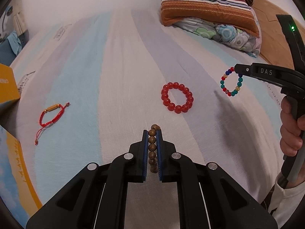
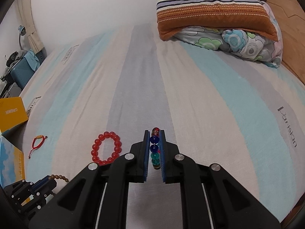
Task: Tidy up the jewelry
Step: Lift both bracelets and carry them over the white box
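My left gripper (image 1: 152,133) is shut on a brown wooden bead bracelet (image 1: 152,147), held above the striped bed sheet; it also shows in the right wrist view (image 2: 59,177). My right gripper (image 2: 154,133) is shut on a multicoloured glass bead bracelet (image 2: 154,147), which hangs from its fingers in the left wrist view (image 1: 231,82). A red bead bracelet (image 1: 177,97) lies on the sheet between the grippers, also in the right wrist view (image 2: 106,147). A red cord bracelet with a gold tube (image 1: 50,114) lies to the left, small in the right wrist view (image 2: 37,143).
A yellow box (image 1: 7,87) and a blue-and-yellow box (image 1: 17,171) stand at the bed's left edge (image 2: 11,112). A striped pillow (image 1: 207,5) on a floral quilt (image 1: 228,36) lies at the far right. A wooden headboard (image 2: 286,9) runs behind them.
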